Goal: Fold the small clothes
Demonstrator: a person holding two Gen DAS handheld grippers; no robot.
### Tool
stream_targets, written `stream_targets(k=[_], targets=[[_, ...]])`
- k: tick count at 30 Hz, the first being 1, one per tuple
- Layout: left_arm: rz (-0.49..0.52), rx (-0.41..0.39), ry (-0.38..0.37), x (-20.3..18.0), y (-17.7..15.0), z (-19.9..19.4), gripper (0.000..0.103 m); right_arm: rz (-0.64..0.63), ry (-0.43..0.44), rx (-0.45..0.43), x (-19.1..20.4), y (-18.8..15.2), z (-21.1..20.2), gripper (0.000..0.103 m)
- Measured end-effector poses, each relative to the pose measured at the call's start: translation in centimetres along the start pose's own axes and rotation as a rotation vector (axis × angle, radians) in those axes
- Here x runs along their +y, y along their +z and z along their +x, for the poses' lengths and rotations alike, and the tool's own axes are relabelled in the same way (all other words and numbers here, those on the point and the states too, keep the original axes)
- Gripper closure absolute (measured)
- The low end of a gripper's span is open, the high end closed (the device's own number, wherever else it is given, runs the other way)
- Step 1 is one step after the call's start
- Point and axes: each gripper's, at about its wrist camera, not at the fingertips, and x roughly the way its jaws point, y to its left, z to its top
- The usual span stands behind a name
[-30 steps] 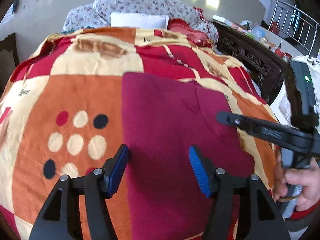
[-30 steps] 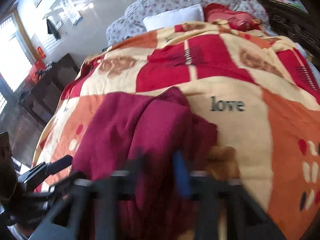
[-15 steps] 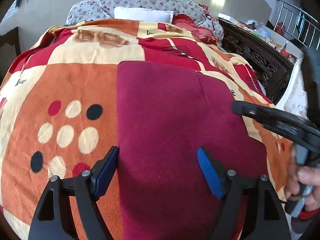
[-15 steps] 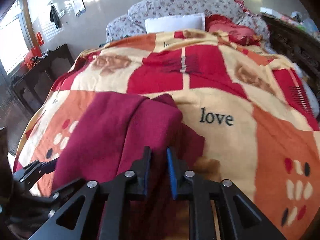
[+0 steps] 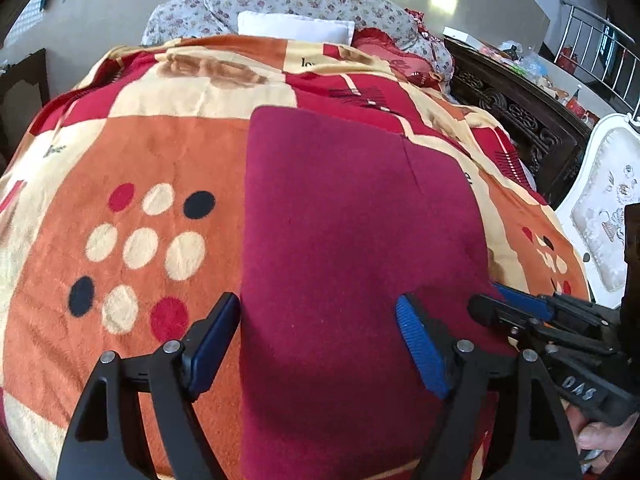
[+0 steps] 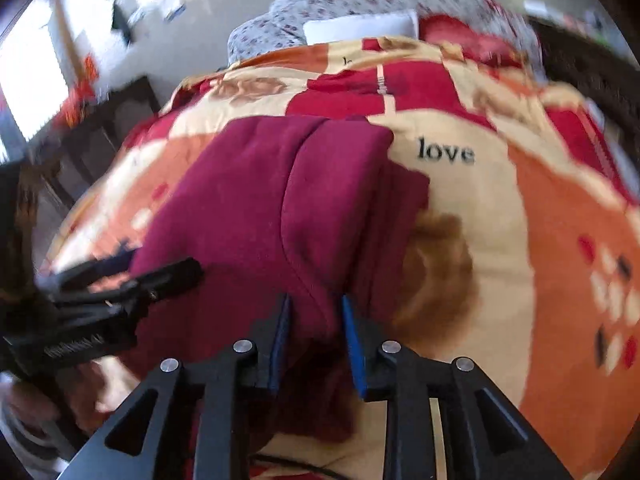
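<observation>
A dark red garment lies folded on the patterned blanket of the bed. My left gripper is open, its blue pads apart over the garment's near left part. My right gripper has its jaws narrowly apart around a fold at the garment's near right edge; the cloth sits between the pads. The right gripper also shows at the right in the left wrist view, and the left gripper at the left in the right wrist view.
Pillows lie at the head of the bed. A dark carved sideboard and a white chair stand to the right. A dark cabinet stands to the left.
The right gripper has opened a little from shut and now straddles a fold of the garment. The garment's right side now lies flatter. The left gripper stays open over it.
</observation>
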Motion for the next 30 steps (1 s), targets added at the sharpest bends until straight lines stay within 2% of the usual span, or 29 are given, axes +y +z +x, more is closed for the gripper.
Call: stream_targets(k=[6, 9, 11, 14, 18, 23, 26, 30], targets=[[0.013, -0.097, 0.091, 0.6, 0.0, -2.3, 0.023, -0.074, -0.027, -0.075, 2.8, -0.6, -3.4, 0.071], [0.01, -0.121, 0.129, 1.0, 0.0, -2.6, 0.023, -0.108, -0.029, -0.103, 4.0, -1.1, -4.0, 0.068], [0.015, -0.135, 0.159, 1.2, -0.1, -2.8, 0.023, -0.12, -0.053, -0.085, 4.1, -1.5, -2.9, 0.068], [0.013, -0.149, 0.182, 1.4, -0.3, -3.0, 0.023, -0.069, -0.059, 0.005, 2.6, -2.2, -0.1, 0.068], [0.028, -0.182, 0.216, 1.5, -0.5, -3.7, 0.021, -0.037, -0.03, -0.023, 2.4, -2.3, -1.1, 0.066], [0.012, -0.203, 0.208, 1.7, -0.3, -4.2, 0.019, -0.051, -0.026, -0.087, 3.6, -1.7, -3.6, 0.043], [0.019, -0.205, 0.214, 1.6, -0.3, -4.3, 0.018, -0.07, -0.038, -0.125, 4.6, -1.4, -4.5, 0.036], [0.019, -0.202, 0.216, 1.5, -0.3, -4.4, 0.018, -0.064, -0.068, -0.145, 5.1, -0.9, -4.8, 0.033]])
